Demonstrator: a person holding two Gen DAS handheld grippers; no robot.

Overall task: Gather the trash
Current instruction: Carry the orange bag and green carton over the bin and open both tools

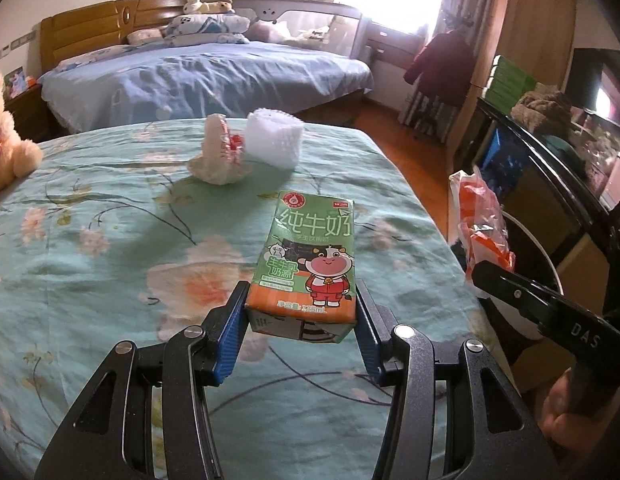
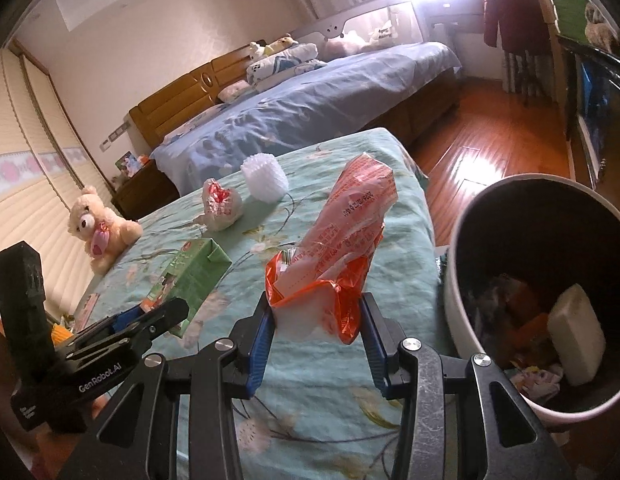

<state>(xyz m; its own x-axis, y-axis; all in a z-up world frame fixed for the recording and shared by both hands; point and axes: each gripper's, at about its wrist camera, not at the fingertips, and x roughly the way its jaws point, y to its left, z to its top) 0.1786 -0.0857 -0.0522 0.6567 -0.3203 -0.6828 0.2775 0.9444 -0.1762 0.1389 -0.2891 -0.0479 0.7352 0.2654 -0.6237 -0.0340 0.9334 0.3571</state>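
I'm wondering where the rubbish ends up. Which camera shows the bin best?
The right wrist view: the trash bin shows its open mouth and rubbish inside. The left wrist view catches only a sliver of its white rim.

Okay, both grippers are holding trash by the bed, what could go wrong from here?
1. The left hand-held gripper pinches only the bottom end of the green milk carton; it could pivot or slip out.
2. The right hand-held gripper holds the limp orange-and-clear plastic wrapper, still beside the white round trash bin; released early, it may land outside.
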